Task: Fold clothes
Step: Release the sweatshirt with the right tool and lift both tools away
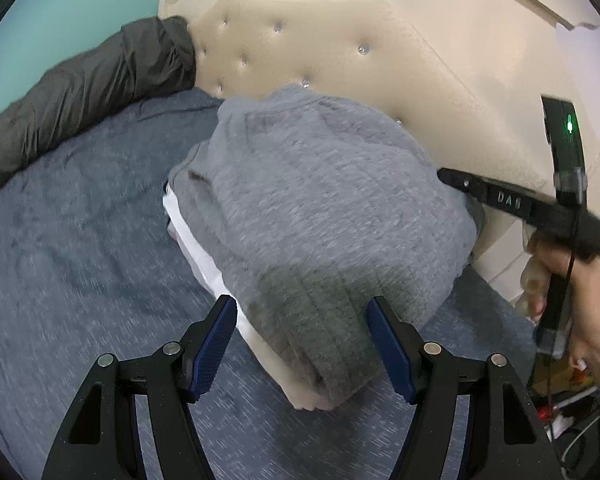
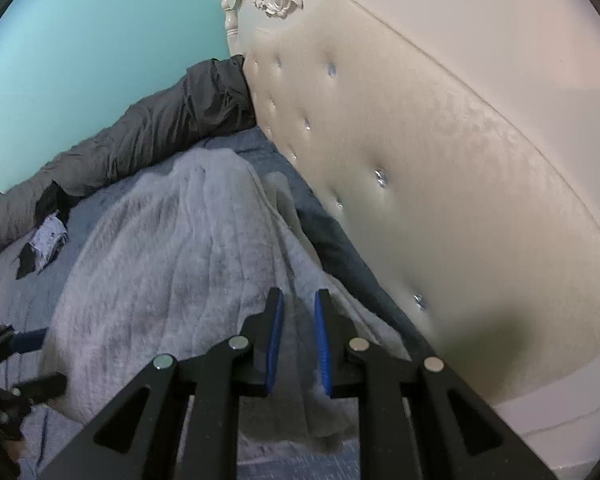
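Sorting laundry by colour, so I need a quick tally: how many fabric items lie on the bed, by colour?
Grey: 1, the folded grey sweater
White: 1, the white garment under it
Dark grey: 1, the dark jacket along the wall
Black-and-white: 1, the small crumpled piece
Total: 4

I saw the bed [image 1: 80, 240] w/ a blue-grey cover, its cream tufted headboard [image 1: 340, 52] along the far side. Directly on the cover lay a stack of folded clothes: grey sweater [image 1: 320, 208] on top, white garment [image 1: 220, 276] under it w/ edges poking out on the left. Stack sat just beside the headboard. A dark grey duvet [image 1: 88, 84] was bunched along the wall side, touching the headboard corner. From the right wrist cam I also saw a small crumpled black-and-white item [image 2: 46, 236] on the cover near the duvet, well apart from the stack.
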`<state>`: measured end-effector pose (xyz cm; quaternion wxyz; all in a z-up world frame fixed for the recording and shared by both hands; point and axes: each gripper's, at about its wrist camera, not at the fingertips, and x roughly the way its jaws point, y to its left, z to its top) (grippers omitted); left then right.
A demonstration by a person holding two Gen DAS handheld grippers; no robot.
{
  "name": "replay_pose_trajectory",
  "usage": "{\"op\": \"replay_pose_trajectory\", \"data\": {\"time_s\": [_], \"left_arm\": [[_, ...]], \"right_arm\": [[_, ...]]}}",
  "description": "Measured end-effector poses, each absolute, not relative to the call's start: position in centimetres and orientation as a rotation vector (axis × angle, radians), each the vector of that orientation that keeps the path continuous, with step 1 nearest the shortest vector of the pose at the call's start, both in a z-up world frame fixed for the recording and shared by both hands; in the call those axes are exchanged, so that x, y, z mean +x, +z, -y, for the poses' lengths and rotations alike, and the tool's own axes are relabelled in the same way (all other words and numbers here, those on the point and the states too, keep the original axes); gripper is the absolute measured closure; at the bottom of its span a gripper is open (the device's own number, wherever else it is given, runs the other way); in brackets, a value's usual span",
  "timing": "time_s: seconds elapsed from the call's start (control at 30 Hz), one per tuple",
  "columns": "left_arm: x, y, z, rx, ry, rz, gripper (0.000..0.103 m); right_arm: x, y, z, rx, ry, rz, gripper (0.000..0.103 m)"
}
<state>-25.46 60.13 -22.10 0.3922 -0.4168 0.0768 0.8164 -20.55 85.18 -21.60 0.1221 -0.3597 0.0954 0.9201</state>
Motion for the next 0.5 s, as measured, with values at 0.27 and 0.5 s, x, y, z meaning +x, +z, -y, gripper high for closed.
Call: {"op": "replay_pose_trajectory", "data": {"time_s": [0.27, 0.5], "left_arm": [[-23.8, -20.8, -57.6, -1.061, 2.09, -0.158, 0.031], [-21.2, -17.9, -54.7, -1.029, 2.114, -0.132, 0.031]], "right_arm": [[-17.9, -20.3, -84.2, -0.904, 2.671, -0.299, 0.089], [-14.1, -18.5, -80.7, -0.865, 2.685, -0.297, 0.088]]}}
